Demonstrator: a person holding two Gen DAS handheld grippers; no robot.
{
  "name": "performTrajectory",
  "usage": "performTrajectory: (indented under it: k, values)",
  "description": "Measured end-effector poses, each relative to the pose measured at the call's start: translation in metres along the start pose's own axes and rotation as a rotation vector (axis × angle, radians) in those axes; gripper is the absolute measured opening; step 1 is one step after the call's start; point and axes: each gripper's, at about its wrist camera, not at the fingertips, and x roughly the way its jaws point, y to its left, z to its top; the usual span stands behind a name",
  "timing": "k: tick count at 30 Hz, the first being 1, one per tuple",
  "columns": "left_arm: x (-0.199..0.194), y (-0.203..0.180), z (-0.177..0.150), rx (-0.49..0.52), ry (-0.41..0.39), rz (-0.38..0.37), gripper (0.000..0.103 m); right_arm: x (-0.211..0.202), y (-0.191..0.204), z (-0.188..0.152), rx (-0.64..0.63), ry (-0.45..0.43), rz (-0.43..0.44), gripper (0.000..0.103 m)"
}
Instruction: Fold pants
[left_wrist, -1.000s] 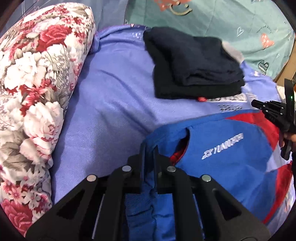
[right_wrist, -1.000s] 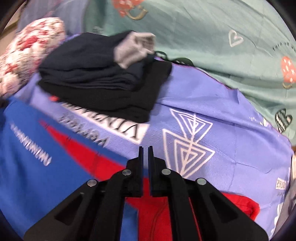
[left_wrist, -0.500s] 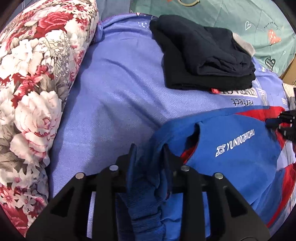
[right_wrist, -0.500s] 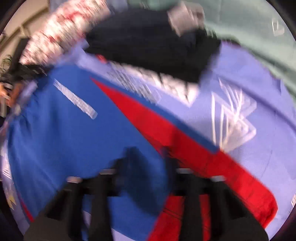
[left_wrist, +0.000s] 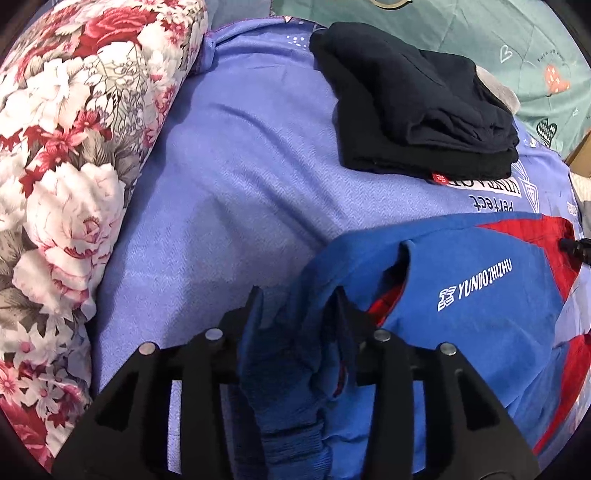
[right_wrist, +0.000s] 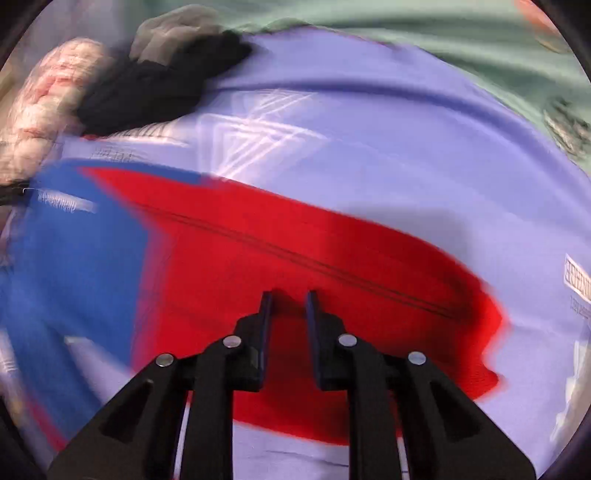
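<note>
Plainly "YUNDOZHIZHU" on blue pants (left_wrist: 480, 295) (white print, legible).

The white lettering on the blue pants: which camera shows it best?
The left wrist view: the white lettering on the blue-and-red pants is sharp and readable as YUNDOZHIZHU. The right wrist view shows only a motion-blurred white smear at its left edge.

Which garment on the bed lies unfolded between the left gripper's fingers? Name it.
The blue and red pants, bunched between the open left gripper's fingers. The black folded clothes lie stacked farther back, untouched.
</note>
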Motion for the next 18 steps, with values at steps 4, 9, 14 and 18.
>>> performTrajectory:
  k: [4, 9, 14, 18]
  values:
    - [-0.001, -0.002, -0.001, 0.014, -0.002, 0.013, 0.042, -0.020, -0.005, -0.002, 0.078, -0.103, 0.030, 0.017]
    - [-0.003, -0.004, -0.004, 0.062, -0.007, 0.055, 0.053, 0.005, 0.028, -0.009, -0.111, 0.013, -0.052, 0.030]
    - [-0.005, 0.000, -0.002, 0.053, 0.024, 0.057, 0.066, -0.021, 0.047, 0.001, -0.101, -0.108, -0.038, 0.047]
    - [-0.001, -0.003, 0.004, 0.141, 0.053, 0.082, 0.078, -0.034, 0.113, 0.001, -0.307, -0.144, 0.047, 0.077]
